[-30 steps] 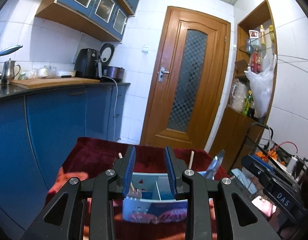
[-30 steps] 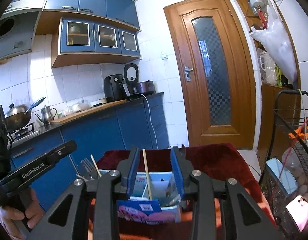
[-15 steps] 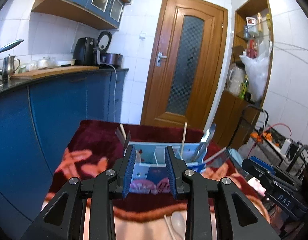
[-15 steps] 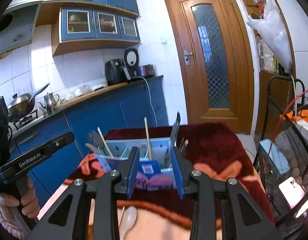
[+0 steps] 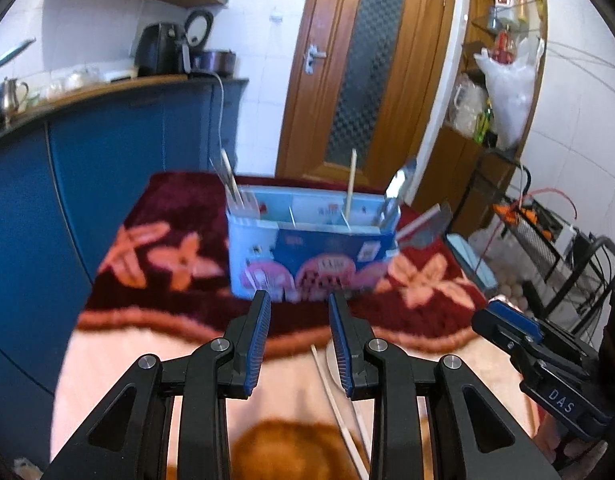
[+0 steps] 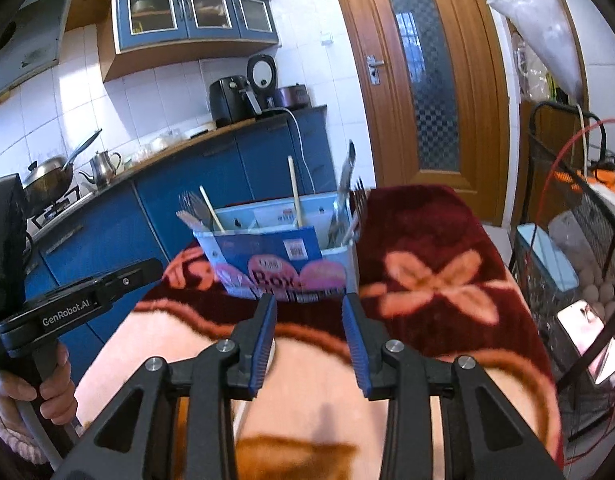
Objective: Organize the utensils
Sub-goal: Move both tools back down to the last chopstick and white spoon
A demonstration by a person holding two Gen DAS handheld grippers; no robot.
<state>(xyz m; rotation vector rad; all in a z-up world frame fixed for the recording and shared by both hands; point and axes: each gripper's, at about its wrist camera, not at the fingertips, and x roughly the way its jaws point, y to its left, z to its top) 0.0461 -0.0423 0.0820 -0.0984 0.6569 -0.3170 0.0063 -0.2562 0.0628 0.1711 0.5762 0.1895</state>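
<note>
A blue and white divided cardboard box [image 5: 311, 248] stands on the red flowered cloth [image 5: 171, 220], holding chopsticks, forks and metal utensils upright; it also shows in the right wrist view [image 6: 283, 256]. My left gripper [image 5: 299, 308] is open and empty, just in front of the box. My right gripper [image 6: 309, 308] is open and empty, also in front of the box. Loose chopsticks [image 5: 335, 396] and a pale spoon [image 5: 332, 364] lie on the cloth between the left fingers [image 5: 259, 340]. The right gripper's body shows at the right of the left wrist view [image 5: 547, 372].
Blue kitchen cabinets [image 5: 107, 152] with a counter run along the left. A wooden door [image 5: 367, 68] is behind the table. A black wire rack [image 6: 579, 264] with clutter stands at the right. The left gripper's handle, held in a hand, shows in the right wrist view [image 6: 67, 308].
Both grippers have pulled back and tilted down from the box; the box now stands further ahead, and the cloth with the loose chopsticks and spoon has come into view.
</note>
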